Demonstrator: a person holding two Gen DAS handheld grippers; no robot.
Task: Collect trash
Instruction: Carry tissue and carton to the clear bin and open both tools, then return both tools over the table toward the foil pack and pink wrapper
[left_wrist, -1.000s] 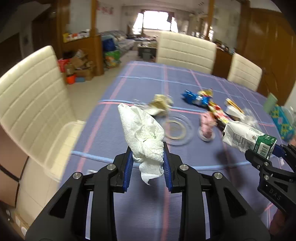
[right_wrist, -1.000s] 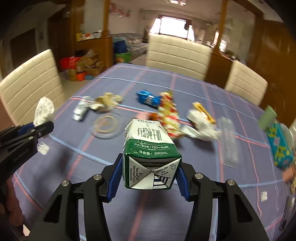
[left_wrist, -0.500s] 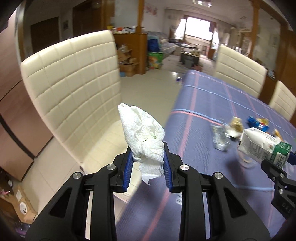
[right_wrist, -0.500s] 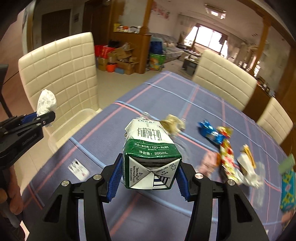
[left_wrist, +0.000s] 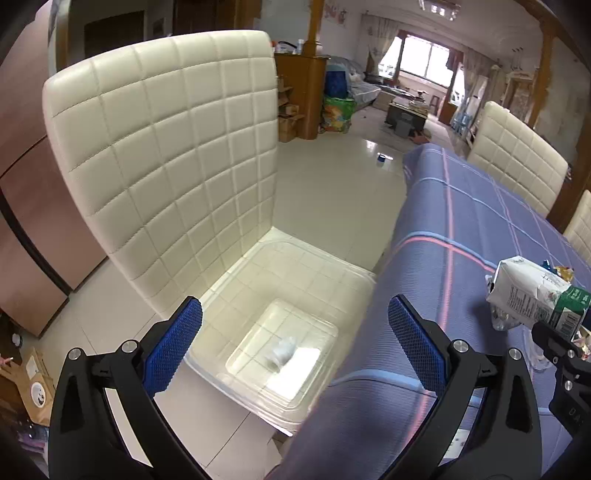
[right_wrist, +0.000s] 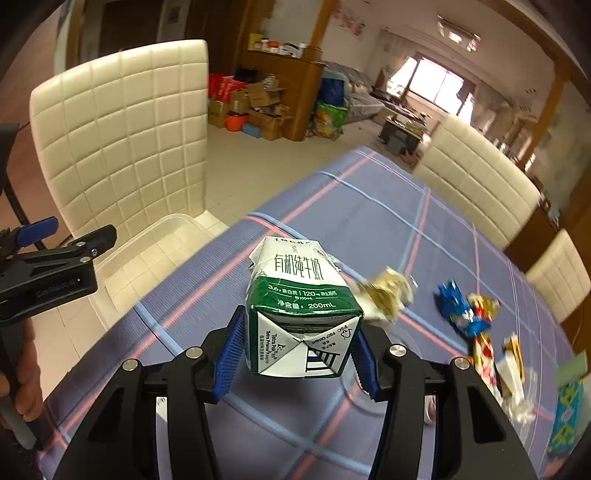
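My left gripper (left_wrist: 294, 345) is open and empty above a clear plastic bin (left_wrist: 236, 280) that stands on a cream chair seat. A crumpled white tissue (left_wrist: 281, 351) lies blurred inside the bin, below the jaws. My right gripper (right_wrist: 300, 357) is shut on a green and white milk carton (right_wrist: 302, 306) and holds it above the purple tablecloth (right_wrist: 388, 229). The carton also shows in the left wrist view (left_wrist: 535, 297). The left gripper shows at the left of the right wrist view (right_wrist: 62, 236), over the bin (right_wrist: 162, 236).
The quilted cream chair back (left_wrist: 166, 147) rises behind the bin. Wrappers lie on the table: a crumpled yellowish one (right_wrist: 386, 293), a blue one (right_wrist: 458, 306), a red and yellow one (right_wrist: 484, 350). More cream chairs (right_wrist: 476, 188) stand along the far side.
My left gripper swung left off the table to over the bin, opened, and the tissue dropped into the bin. My right gripper with the carton also turned left.
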